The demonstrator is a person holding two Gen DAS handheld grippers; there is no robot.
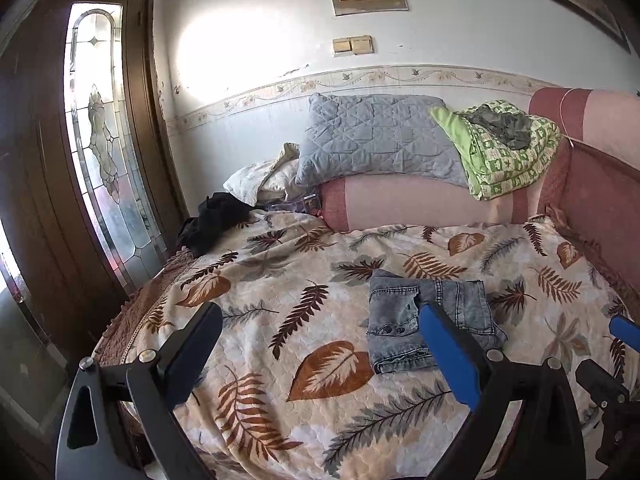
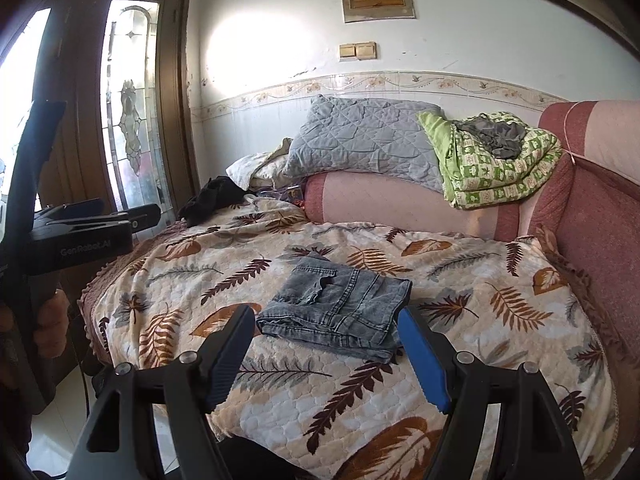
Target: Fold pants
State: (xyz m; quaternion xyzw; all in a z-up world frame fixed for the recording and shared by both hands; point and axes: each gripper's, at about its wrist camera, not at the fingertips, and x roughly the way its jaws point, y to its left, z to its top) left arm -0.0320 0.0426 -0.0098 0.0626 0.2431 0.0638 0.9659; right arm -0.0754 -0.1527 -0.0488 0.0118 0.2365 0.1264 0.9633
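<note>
Pants: a pair of grey denim pants is seen folded into a compact rectangle, lying flat on the bedspread near the middle of the bed; a waistband edge, belt loops and seams are shown on top.
Bedspread: a cream quilted cover printed with brown and grey leaves and ferns is spread over the whole bed, and the pants are borne by it.
Left claw: the left gripper is held above the bedspread with its jaws spread wide; nothing is gripped between them, and the pants are seen just beyond and beside its blue finger.
Right claw: the right gripper is held low in front of the pants with its jaws released and wide apart; the near edge of the folded pants is framed between the two fingers, but no pad is seen pressing on the cloth.
Head of the bed: a grey quilted pillow is leaned against the wall, with a green patterned blanket folded to its right on a pink bolster.
Far left corner: a crumpled black garment is left on the bedspread, well apart from the pants.
Room: a wooden door with leaded glass is seen to the left of the bed.
</note>
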